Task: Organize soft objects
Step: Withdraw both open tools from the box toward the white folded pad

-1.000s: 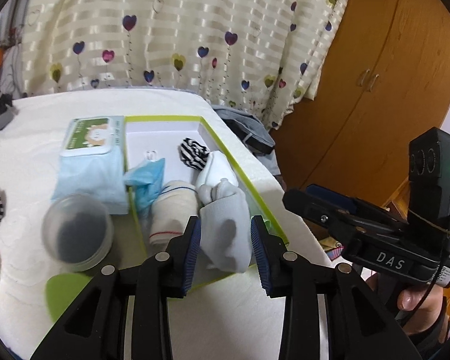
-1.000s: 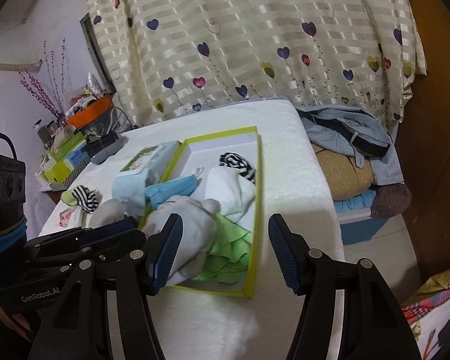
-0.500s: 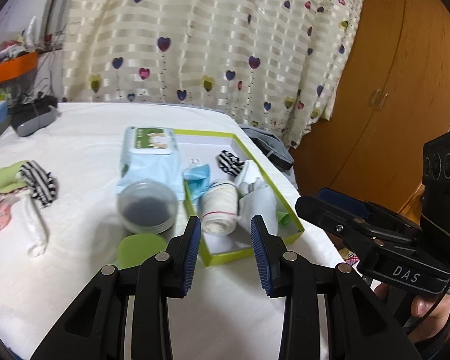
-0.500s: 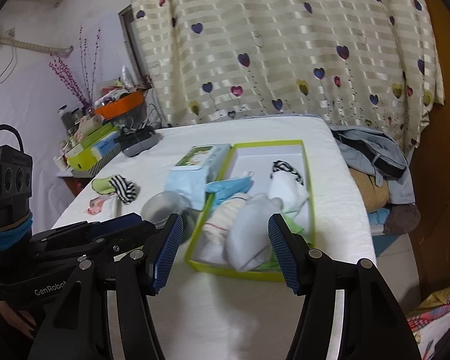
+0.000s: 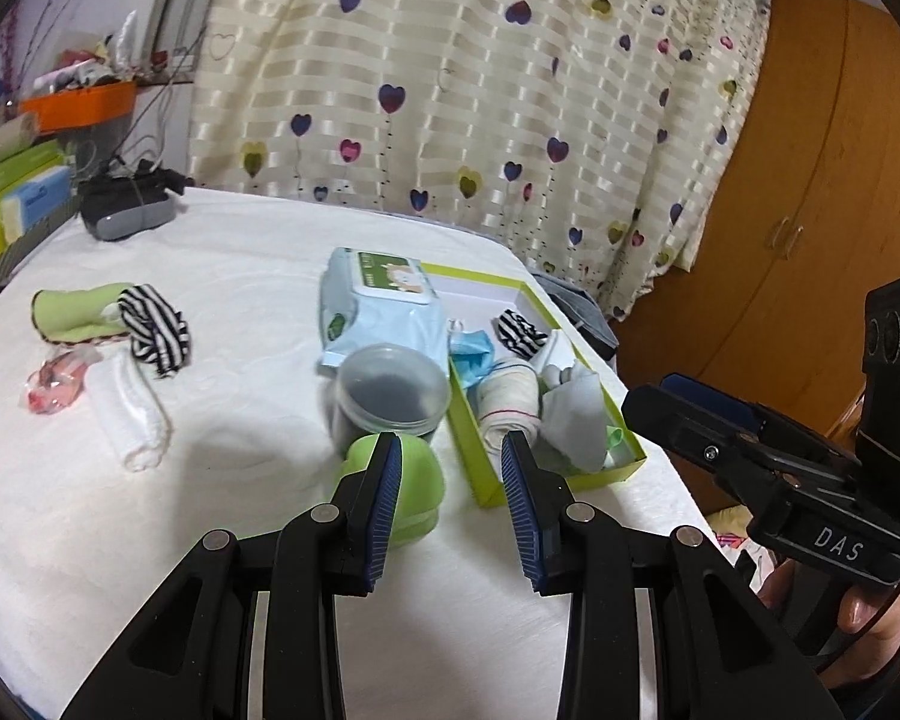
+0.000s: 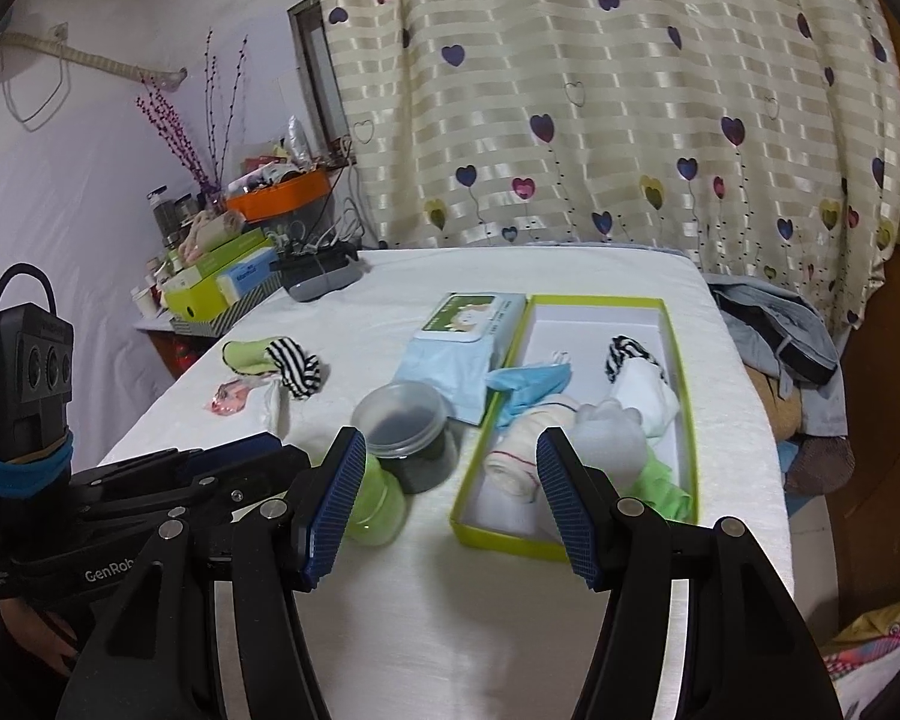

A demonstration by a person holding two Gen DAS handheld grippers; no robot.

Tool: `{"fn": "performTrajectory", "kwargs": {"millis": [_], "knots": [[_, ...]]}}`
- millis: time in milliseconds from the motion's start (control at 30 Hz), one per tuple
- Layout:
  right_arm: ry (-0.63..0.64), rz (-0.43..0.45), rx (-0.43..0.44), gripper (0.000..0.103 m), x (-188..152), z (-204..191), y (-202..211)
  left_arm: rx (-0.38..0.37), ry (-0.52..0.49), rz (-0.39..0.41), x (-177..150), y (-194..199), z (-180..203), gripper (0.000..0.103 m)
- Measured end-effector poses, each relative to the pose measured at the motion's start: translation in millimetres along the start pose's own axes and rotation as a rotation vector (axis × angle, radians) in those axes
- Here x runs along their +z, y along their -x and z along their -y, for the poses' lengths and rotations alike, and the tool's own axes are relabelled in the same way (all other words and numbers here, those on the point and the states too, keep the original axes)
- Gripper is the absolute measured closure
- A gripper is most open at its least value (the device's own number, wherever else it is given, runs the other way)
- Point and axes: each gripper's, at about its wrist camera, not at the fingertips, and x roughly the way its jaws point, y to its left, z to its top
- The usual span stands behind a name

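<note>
A green-rimmed box point(image 5: 486, 489) point(image 6: 687, 360) on the white table holds several rolled soft things: a cream roll point(image 5: 507, 399) point(image 6: 519, 450), a grey one point(image 5: 573, 420) point(image 6: 609, 441), a striped sock point(image 5: 519, 327) point(image 6: 627, 351) and a blue cloth point(image 5: 471, 348) point(image 6: 528, 381). Loose at the left lie a white roll point(image 5: 132, 414), a striped sock point(image 5: 153, 330) point(image 6: 294, 363) and a green sock point(image 5: 69, 312) point(image 6: 243, 354). My left gripper point(image 5: 450, 477) hangs open above the table before the box, holding nothing. The right gripper point(image 6: 450, 492) is open wide and empty too.
A wipes pack point(image 5: 378, 306) point(image 6: 459, 348), a lidded clear jar point(image 5: 390, 393) point(image 6: 405, 420) and a green cup point(image 5: 408, 489) point(image 6: 375, 504) stand left of the box. A pink wrapper point(image 5: 54, 387) lies far left. Clutter and boxes point(image 6: 222, 276) sit beyond the table's left edge; clothes point(image 6: 780, 330) lie right.
Both grippers have drawn back from the box and swung left; the box now looks smaller and the loose socks at the left have come into view. Neither gripper's opening changed.
</note>
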Motion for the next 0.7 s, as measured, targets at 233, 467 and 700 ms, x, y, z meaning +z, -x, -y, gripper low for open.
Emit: {"fn": "performTrajectory", "kwargs": {"millis": [233, 467, 700], "knots": [[0.021, -0.031, 0.052, 0.043, -3, -16, -9, 0.03, 0.037, 0.009, -5, 5, -17, 0.07], [0.056, -0.065, 0.087, 0.043, -5, -34, -20, 0.055, 0.074, 0.015, -8, 12, -35, 0.07], [0.087, -0.094, 0.108, 0.043, -6, -52, -33, 0.073, 0.108, 0.021, -11, 18, -55, 0.07]]}}
